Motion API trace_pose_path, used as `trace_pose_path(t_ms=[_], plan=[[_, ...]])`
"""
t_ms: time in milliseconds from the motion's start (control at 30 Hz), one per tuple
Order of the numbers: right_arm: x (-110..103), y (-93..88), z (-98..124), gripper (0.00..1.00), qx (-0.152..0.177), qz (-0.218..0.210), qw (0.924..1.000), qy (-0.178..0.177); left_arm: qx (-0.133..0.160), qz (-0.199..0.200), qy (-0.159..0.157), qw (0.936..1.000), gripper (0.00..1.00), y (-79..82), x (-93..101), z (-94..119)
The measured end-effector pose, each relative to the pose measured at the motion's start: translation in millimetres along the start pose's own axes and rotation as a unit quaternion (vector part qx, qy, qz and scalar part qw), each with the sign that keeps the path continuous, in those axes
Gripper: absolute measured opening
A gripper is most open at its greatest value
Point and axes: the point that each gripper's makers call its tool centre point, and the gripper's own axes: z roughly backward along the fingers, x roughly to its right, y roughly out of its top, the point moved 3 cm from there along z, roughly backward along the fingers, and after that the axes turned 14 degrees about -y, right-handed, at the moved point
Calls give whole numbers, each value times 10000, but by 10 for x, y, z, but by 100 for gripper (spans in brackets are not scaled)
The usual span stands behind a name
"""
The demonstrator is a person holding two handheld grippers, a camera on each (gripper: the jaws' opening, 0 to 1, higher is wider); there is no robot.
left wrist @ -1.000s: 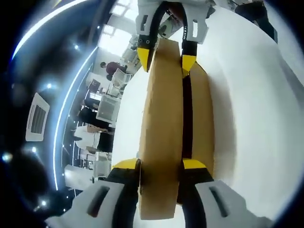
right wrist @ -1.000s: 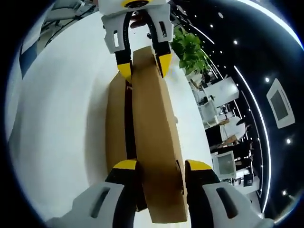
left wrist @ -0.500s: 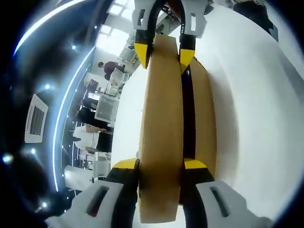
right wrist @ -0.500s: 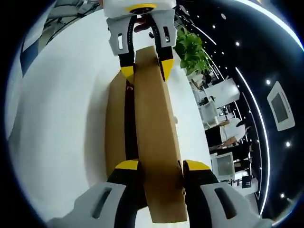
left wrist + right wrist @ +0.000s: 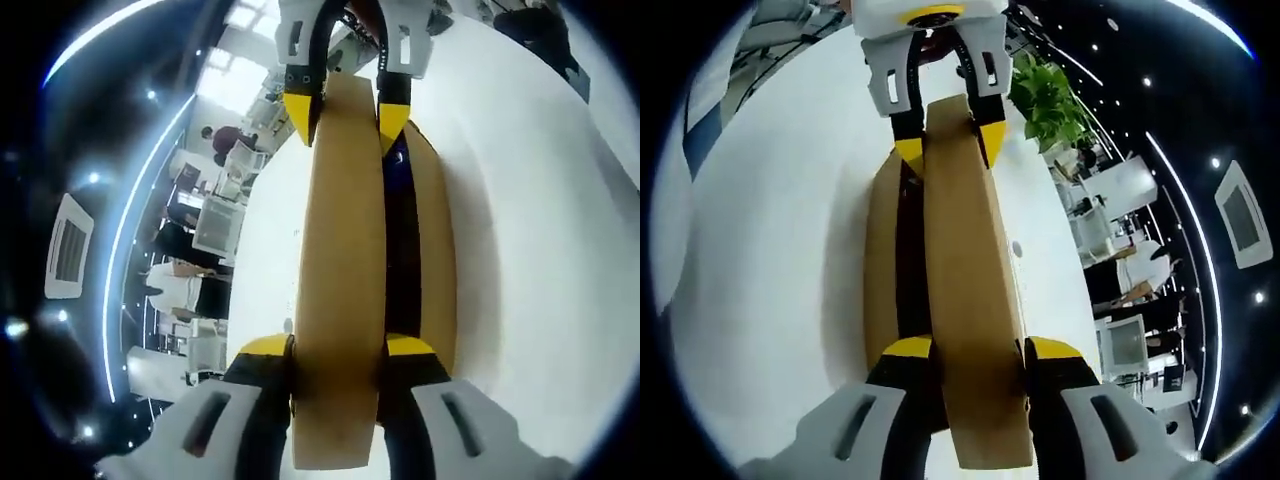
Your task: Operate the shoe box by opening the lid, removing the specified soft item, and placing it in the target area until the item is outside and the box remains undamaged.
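We see a brown cardboard shoe box [image 5: 430,270] lying on a white table [image 5: 560,250]. Its lid [image 5: 340,270] is lifted up from the box, and a dark gap [image 5: 400,250] runs between the lid and the box. In the left gripper view, the left gripper [image 5: 338,345] holds the near end of the lid, with one yellow-tipped jaw pressed on each side of the lid. At the far end of the lid we see the right gripper [image 5: 345,105], and its jaws press on the lid too. In the right gripper view, the lid [image 5: 975,290] again stands up from the box [image 5: 882,270], and the right gripper [image 5: 978,347] is clamped on the near end of the lid. The left gripper [image 5: 945,145] squeezes the far end of the lid. Something dark blue [image 5: 398,160] peeks out of the gap inside the box, near the far end, but we cannot tell what it is. A green plant [image 5: 1045,100] stands past the table, on the lid's side. Desks and people [image 5: 195,270] are far behind the box.
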Motion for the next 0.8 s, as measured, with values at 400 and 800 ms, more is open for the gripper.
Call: trace_pose_path(t_ms=[400, 800], plan=[[38, 1, 6, 33, -31, -58, 9999, 154, 37, 69, -134, 9999, 33, 19, -37, 17], [76, 15, 19, 33, -25, -98, 9997, 214, 97, 66, -191, 9997, 33, 29, -68, 58]])
